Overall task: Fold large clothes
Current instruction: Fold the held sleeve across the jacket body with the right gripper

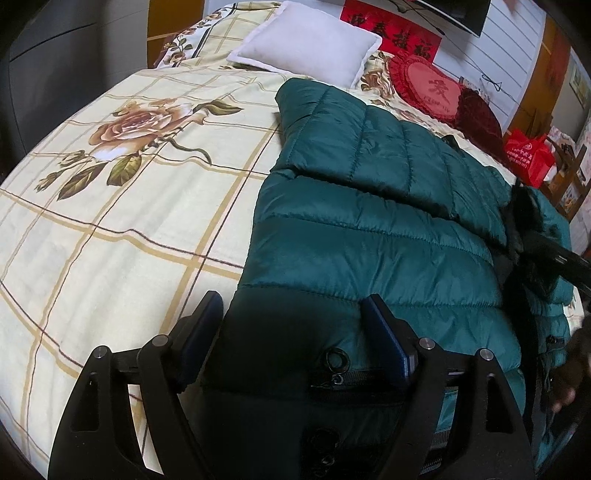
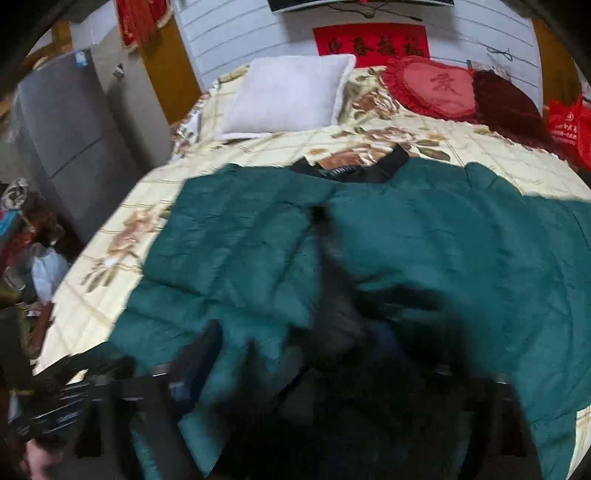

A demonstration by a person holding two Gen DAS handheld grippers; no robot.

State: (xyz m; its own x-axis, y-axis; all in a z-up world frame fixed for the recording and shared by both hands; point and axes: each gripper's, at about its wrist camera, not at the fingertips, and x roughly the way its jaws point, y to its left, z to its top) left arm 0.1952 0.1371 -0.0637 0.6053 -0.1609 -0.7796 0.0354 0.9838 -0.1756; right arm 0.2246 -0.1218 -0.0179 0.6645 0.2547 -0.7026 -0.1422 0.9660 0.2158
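Left gripper (image 1: 293, 321) splayed over jacket (image 1: 369, 221)

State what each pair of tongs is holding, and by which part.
Left tongs: open astride the green puffer jacket's dark hem, gripping nothing. Right tongs: too blurred to tell.

Bed (image 1: 110, 229) w/ cream plaid sheet, big rose prints. White pillow (image 1: 306, 44) at the head, red heart cushion (image 1: 428, 86) + dark red one (image 1: 480, 114) beside it. White slat wall (image 2: 236, 26) behind w/ red banner (image 2: 371, 40). Grey fridge (image 2: 62, 129) on the left side, red bag (image 1: 528, 157) far right.
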